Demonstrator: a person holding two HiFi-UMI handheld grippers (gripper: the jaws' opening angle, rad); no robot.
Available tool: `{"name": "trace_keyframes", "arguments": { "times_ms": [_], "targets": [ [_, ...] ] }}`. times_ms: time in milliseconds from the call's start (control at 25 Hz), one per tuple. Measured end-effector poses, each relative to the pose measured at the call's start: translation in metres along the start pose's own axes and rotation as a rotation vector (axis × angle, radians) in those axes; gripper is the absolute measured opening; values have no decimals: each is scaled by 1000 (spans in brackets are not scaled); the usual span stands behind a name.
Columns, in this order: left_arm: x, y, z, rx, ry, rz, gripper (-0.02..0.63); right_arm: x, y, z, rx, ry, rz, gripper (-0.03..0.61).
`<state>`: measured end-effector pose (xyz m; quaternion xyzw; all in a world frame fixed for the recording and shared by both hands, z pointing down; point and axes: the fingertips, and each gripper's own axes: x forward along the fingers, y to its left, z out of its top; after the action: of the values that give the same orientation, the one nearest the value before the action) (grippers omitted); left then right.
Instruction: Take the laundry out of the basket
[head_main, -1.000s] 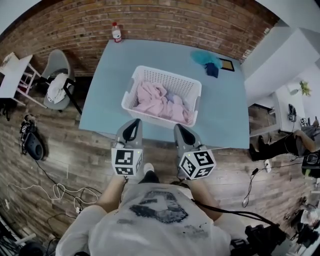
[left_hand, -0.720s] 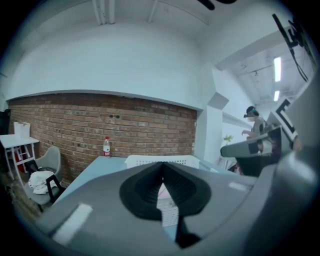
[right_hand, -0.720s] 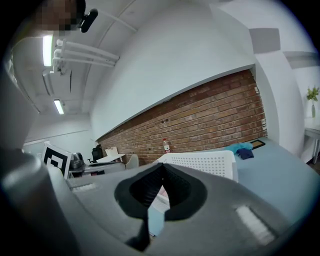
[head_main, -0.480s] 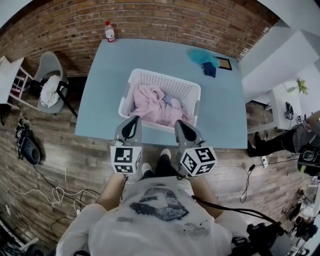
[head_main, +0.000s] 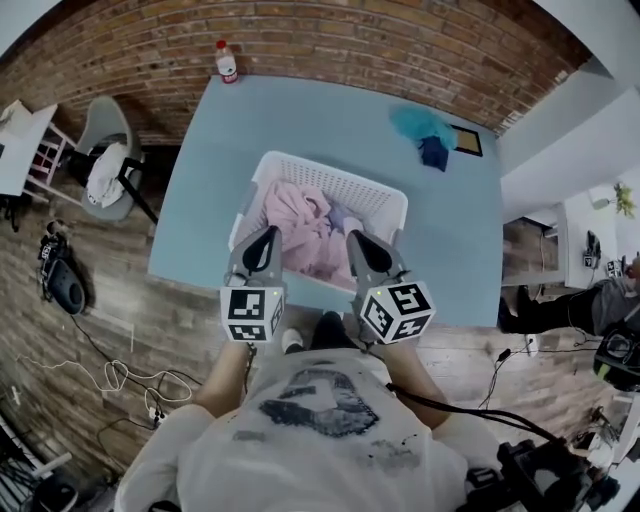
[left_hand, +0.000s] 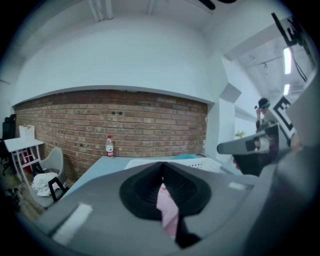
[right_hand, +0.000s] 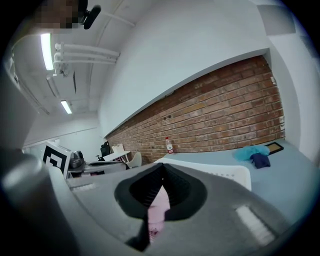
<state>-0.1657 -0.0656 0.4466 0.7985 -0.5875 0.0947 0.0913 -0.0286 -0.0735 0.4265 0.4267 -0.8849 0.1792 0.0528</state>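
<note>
Bright, even indoor light; strong fisheye.
Ceiling strip lights (right_hand: 47, 50) glare up-left of the right gripper (right_hand: 161, 170); its near body is blurred, and the frame corners bend and darken.

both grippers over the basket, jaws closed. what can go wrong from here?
1. The left gripper and right gripper are both shut above the pink laundry. Lowered like that, they would likely just press the cloth down instead of grasping it.
2. The basket sits close to the near edge of the table. Tugging the bunched cloth could drag the basket toward the person.
</note>
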Motion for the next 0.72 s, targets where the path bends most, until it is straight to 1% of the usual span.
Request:
{"name": "trace_keyframes", "arguments": {
  "times_ms": [160,320,560,720],
  "targets": [
    [27,-2,6,-1,14,41,-9,22,-20,12,-13,11,64,-3],
    [46,2,10,-6,28,101,-9,43,-35,20,-36,45,140,-2],
    [51,10,8,-8,54,190,-9,67,-44,9,-83,142,253,-2],
    [47,20,6,-17,68,215,-9,81,-41,-3,-114,207,292,-2]
  ]
}}
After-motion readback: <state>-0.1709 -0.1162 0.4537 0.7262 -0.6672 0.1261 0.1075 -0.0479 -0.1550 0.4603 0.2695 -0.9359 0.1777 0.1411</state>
